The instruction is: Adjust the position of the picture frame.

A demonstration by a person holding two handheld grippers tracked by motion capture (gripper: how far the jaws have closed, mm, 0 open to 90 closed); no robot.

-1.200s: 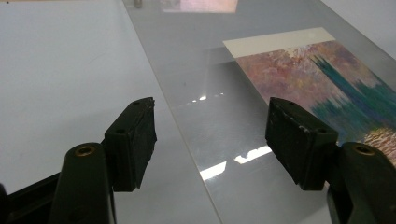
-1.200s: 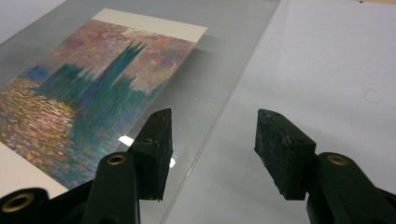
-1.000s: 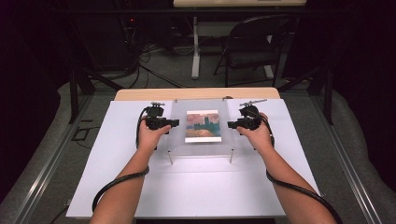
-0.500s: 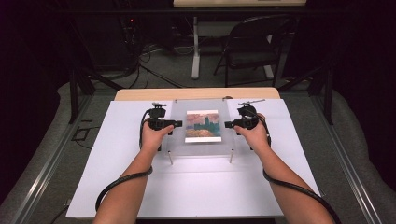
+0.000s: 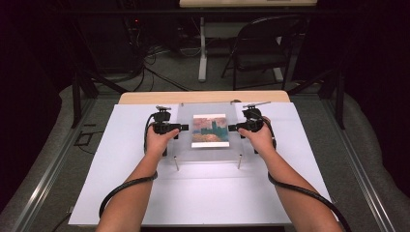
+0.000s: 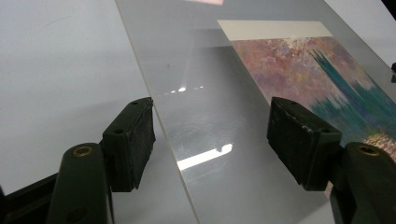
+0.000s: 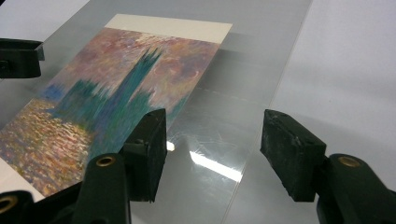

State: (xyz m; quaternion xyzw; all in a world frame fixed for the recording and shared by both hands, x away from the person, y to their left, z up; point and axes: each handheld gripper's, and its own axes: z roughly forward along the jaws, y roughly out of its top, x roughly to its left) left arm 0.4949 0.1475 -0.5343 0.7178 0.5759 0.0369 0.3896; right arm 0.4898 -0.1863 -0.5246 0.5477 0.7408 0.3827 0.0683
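R tongs (image 7: 212, 154) just widened; both open, straddling clear sheet (image 5: 186, 140) edges, L tongs (image 6: 212, 140).

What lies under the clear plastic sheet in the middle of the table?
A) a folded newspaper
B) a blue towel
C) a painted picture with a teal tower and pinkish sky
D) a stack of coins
C: through the clear sheet you see the picture, a teal tower shape against a pink and purple sky, with a pale border along its far edge in the right gripper view.
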